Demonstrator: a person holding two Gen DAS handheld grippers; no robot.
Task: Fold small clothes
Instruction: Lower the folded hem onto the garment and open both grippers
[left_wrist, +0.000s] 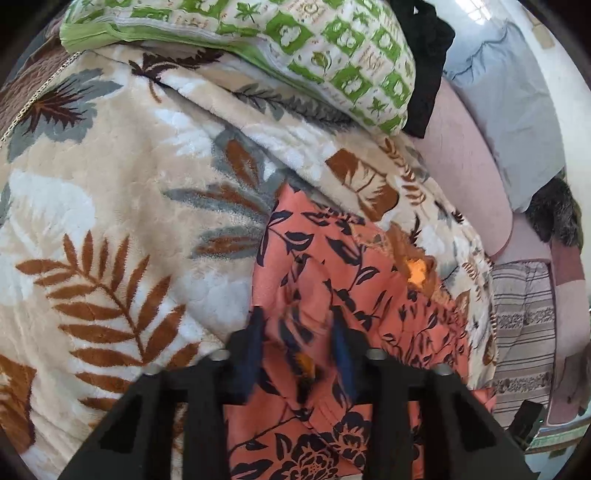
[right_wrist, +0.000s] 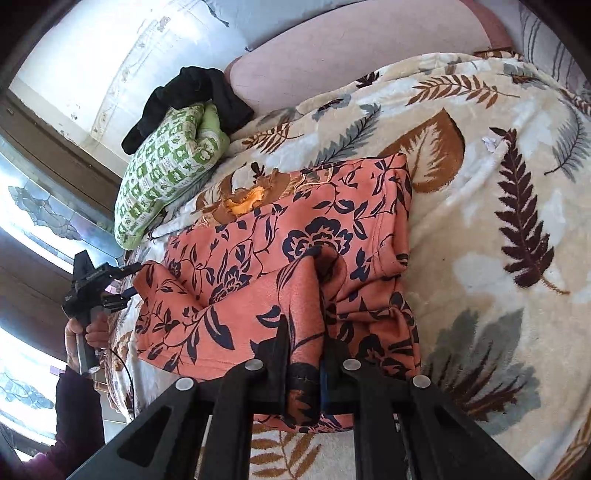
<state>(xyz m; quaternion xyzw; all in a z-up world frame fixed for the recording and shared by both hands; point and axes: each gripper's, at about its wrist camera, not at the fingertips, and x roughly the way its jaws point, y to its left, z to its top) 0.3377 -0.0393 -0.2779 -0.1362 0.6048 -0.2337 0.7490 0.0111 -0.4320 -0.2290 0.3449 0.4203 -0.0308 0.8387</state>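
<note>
The orange floral garment (right_wrist: 295, 236) lies partly folded on the leaf-patterned blanket (right_wrist: 498, 184) of the bed. The right gripper (right_wrist: 306, 332) is clenched on a raised fold of this garment. The left gripper (left_wrist: 297, 325) hangs over the garment with its jaws apart, grasping nothing. A green patterned pillow (right_wrist: 166, 166) lies near, with a black cloth (right_wrist: 199, 92) on it.

1 garment (right_wrist: 280, 258), 1 pillow (right_wrist: 166, 166), 2 tongs (right_wrist: 306, 336).
</note>
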